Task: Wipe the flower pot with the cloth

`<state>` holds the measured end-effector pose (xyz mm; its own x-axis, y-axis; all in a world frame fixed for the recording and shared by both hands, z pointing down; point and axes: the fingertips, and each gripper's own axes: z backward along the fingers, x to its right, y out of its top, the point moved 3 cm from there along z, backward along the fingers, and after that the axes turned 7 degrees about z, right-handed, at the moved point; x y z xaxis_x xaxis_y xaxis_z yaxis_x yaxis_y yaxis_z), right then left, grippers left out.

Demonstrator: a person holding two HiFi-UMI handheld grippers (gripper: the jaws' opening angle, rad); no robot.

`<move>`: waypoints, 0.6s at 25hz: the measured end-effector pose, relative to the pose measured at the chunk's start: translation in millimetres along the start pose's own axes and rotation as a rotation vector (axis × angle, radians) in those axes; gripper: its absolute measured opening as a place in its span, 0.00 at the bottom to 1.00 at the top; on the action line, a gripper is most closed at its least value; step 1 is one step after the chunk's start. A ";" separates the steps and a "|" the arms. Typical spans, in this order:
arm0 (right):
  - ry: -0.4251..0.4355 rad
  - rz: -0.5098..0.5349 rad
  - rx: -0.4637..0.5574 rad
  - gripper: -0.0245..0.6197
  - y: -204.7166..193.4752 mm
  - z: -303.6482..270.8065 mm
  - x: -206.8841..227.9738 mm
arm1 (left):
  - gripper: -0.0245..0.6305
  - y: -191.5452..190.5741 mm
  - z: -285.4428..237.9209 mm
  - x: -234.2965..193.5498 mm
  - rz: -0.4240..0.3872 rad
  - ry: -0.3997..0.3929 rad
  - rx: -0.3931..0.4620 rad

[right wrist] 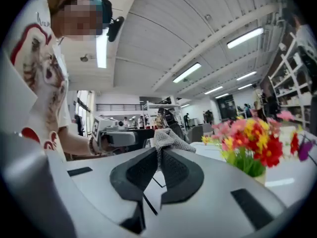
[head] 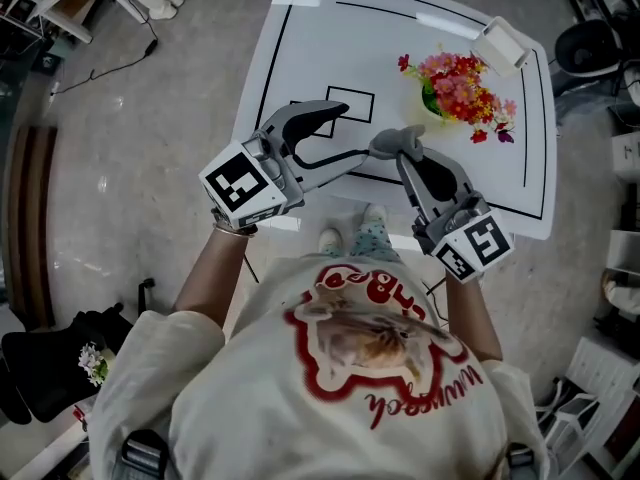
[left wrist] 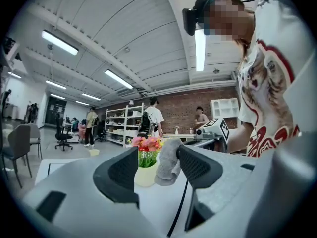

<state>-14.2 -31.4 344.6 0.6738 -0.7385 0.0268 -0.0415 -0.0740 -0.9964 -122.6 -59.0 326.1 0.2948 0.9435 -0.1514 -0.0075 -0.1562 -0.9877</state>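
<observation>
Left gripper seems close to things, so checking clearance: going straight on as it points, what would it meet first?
Probably the cloth pinched in the right gripper, just ahead of the open left gripper; the flower pot stands behind it. Depth is unclear.

Grey cloth (head: 395,143); cream flower pot (left wrist: 145,175); pink, red, yellow flowers (head: 462,86); white table (head: 330,48), black-lined.

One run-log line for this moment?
left gripper open | right gripper shut on cloth | flower pot apart from cloth | wipe not yet started
</observation>
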 end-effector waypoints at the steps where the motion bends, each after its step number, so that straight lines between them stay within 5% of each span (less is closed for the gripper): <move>1: 0.049 0.038 0.004 0.06 12.5 1.9 -9.4 | 0.42 10.3 -0.1 6.4 -0.032 -0.033 0.004; 8: 0.248 0.174 0.024 0.06 75.4 8.0 -49.5 | 0.44 45.4 -2.0 49.1 -0.244 -0.241 -0.051; 15: 0.303 0.192 -0.025 0.06 84.4 10.8 -59.8 | 0.46 35.1 -11.3 61.5 -0.330 -0.307 -0.151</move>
<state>-50.0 13.8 258.0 0.4025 -0.9055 -0.1345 -0.1667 0.0720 -0.9834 -94.0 -9.8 282.6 -0.0384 0.9890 0.1426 0.1849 0.1473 -0.9717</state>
